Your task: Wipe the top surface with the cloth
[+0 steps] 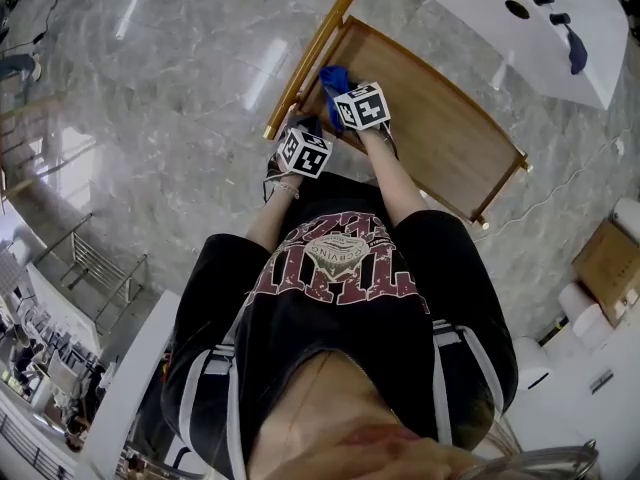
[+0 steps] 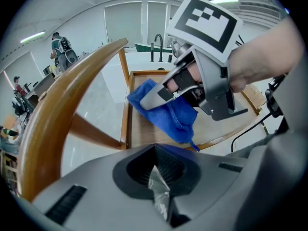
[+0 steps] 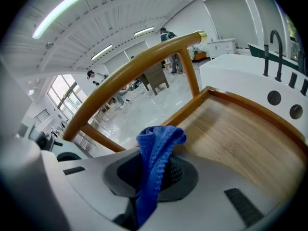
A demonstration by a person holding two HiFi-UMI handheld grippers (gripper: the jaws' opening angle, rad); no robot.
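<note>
The top surface [image 1: 440,133] is a rimmed wooden tray top with a curved wooden handle [image 1: 312,56] along its left side. My right gripper [image 1: 338,88] is shut on a blue cloth [image 1: 331,76] at the tray's near left corner. In the left gripper view the blue cloth [image 2: 168,114] hangs from the right gripper [image 2: 153,99] onto the wood [image 2: 144,134]. In the right gripper view the cloth [image 3: 156,153] bunches up from between the shut jaws. My left gripper [image 1: 306,128] stays just beside the handle, outside the tray; its jaws [image 2: 159,196] are shut, off the cloth.
A white counter [image 1: 560,13] with black fittings stands beyond the tray at upper right. A cardboard box [image 1: 608,260] and white rolls [image 1: 585,308] sit at the right. A cable [image 1: 560,183] trails over the marble floor. People stand far off in the background [image 2: 60,49].
</note>
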